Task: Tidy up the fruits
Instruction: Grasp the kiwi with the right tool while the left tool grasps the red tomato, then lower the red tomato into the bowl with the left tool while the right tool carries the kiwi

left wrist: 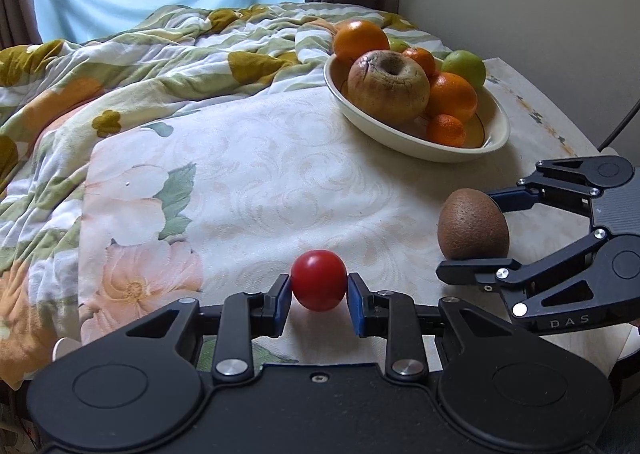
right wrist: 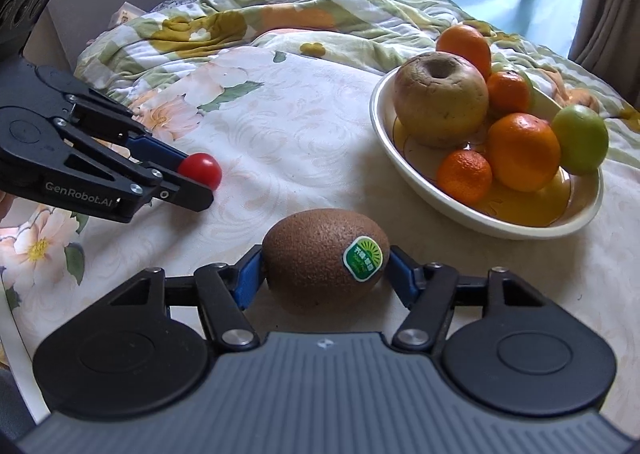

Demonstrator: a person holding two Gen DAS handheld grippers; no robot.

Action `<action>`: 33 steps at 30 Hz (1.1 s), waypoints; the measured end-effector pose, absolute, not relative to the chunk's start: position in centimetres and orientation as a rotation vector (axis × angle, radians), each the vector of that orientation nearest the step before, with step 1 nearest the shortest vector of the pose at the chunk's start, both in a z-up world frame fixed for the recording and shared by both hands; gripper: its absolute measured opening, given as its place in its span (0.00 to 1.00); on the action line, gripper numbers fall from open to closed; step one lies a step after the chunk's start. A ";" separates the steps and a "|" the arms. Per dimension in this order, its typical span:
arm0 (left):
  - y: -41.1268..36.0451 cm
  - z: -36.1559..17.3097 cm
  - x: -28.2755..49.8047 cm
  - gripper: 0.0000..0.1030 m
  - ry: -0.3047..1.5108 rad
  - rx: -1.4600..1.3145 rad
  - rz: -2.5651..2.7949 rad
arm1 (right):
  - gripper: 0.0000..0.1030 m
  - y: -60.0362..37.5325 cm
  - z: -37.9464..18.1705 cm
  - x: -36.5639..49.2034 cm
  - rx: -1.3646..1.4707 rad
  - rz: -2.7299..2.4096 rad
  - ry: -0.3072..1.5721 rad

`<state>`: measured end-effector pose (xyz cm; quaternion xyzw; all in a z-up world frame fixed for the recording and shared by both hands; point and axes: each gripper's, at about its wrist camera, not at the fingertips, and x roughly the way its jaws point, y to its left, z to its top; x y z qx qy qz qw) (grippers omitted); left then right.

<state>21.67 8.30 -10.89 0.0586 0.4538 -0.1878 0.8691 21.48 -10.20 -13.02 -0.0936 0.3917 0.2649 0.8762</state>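
On the cloth, left tongs (left wrist: 319,288) clamp tomato (left wrist: 319,279).

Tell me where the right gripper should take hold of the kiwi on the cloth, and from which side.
Grip the kiwi across its long axis' ends, as the right gripper now straddles it: blue pads at the left and right ends, coming in from the near side, angled down. It lies on its side on the floral cloth, sticker facing the camera, so the ends are free. Pad contact looks close, probably touching.
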 end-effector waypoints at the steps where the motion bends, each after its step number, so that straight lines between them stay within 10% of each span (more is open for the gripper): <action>1: 8.5 -10.6 21.5 0.32 0.944 0.115 -0.384 | 0.78 -10.2 -12.9 21.3 -0.198 0.552 0.812; 33: 6.0 1.5 16.7 0.32 0.710 -0.002 -0.127 | 0.78 -17.5 -0.5 20.9 -0.087 0.422 0.731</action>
